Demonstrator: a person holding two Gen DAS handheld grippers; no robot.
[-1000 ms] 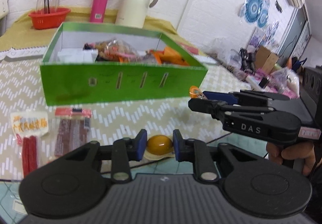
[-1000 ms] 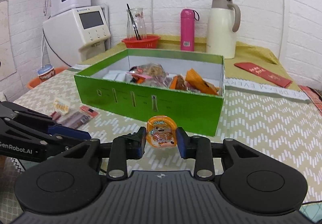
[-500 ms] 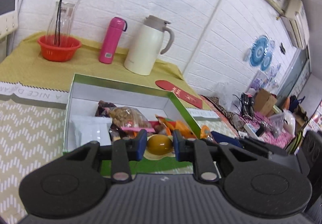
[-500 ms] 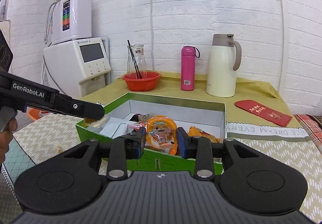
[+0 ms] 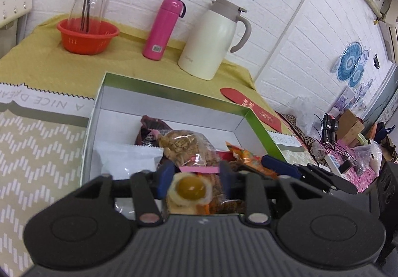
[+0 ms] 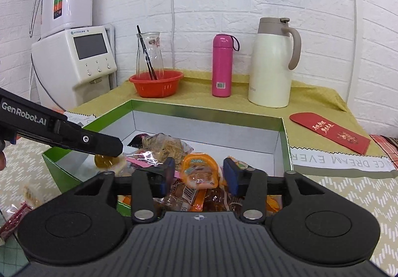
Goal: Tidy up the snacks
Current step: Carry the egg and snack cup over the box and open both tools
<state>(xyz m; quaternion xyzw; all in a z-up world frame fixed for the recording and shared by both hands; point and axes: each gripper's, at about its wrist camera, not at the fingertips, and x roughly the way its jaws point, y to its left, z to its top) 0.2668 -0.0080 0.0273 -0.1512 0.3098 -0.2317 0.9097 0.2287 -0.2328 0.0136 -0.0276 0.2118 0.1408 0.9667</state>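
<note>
Both my tongs hang open over the box (image 6: 283,137), left (image 5: 191,183) and right (image 6: 199,172); the jelly (image 5: 190,187) and cup (image 6: 199,171) drop in. Packets (image 6: 15,212) remain on the bench (image 6: 348,192).

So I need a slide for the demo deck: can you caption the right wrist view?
Right gripper, jaws open, drops an orange jelly cup into the green snack box.

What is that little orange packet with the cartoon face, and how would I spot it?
Find the big green box in front of the pink bottle. Over its snack pile, the right gripper has the jelly cup between its blue fingers. Its orange rim and cartoon lid set it apart from the crinkly bags.
</note>
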